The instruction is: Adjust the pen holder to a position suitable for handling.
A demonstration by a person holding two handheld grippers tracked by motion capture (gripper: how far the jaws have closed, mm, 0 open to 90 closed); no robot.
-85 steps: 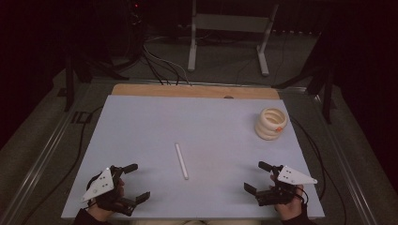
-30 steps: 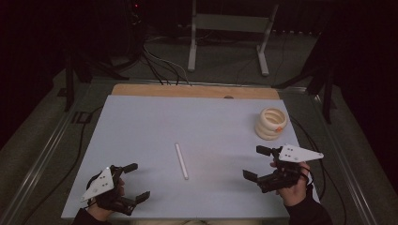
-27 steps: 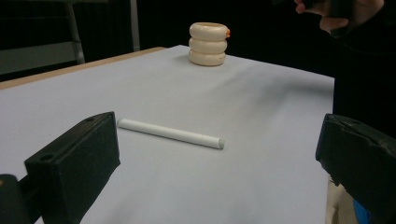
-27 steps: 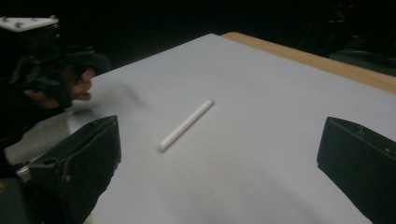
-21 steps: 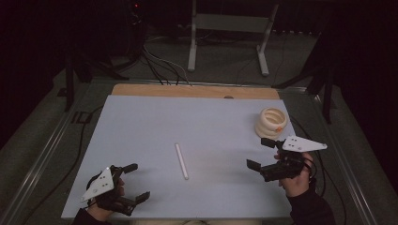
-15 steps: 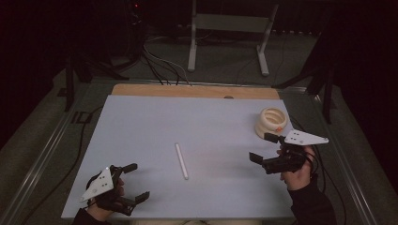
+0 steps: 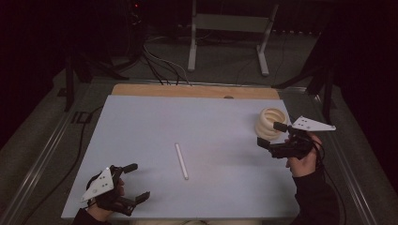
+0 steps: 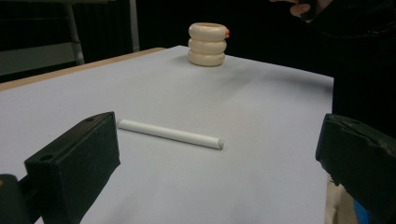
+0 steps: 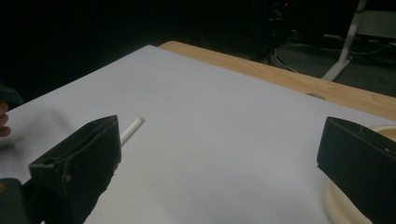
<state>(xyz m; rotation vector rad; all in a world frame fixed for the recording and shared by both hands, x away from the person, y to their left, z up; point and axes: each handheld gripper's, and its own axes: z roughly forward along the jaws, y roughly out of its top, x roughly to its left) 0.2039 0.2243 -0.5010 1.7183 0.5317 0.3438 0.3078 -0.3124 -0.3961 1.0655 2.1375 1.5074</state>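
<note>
1. In the high view, the right gripper (image 7: 270, 135) hung over the right side of the worktop (image 7: 155, 122), its jaws spread apart and empty. The stack of cream rings (image 7: 271, 123) stood just beside it, between the jaw tips and the far right edge; whether a jaw touched the stack could not be told.
2. In the same view, the left gripper (image 7: 136, 182) sat at the near left corner of the worktop, its jaws parted and holding nothing. A white rod (image 7: 181, 161) lay flat near the middle of the sheet, well apart from both grippers.
3. In the left gripper view, the two black jaws stood wide apart at the bottom corners with bare worktop (image 8: 261, 112) between them. The white rod (image 8: 170, 133) lay on its side just beyond them. The stack of cream rings (image 8: 207, 45) stood upright far off, three rings high, with a small orange spot at its top edge.
4. In the right gripper view, the jaws were spread wide with nothing between them. The cream rings (image 9: 337, 205) showed in part at the lower right, close against the right-hand jaw. The white rod (image 9: 131, 129) lay farther off, its end showing past the left-hand jaw. The wooden edge (image 9: 280, 74) ran along the far side.
</note>
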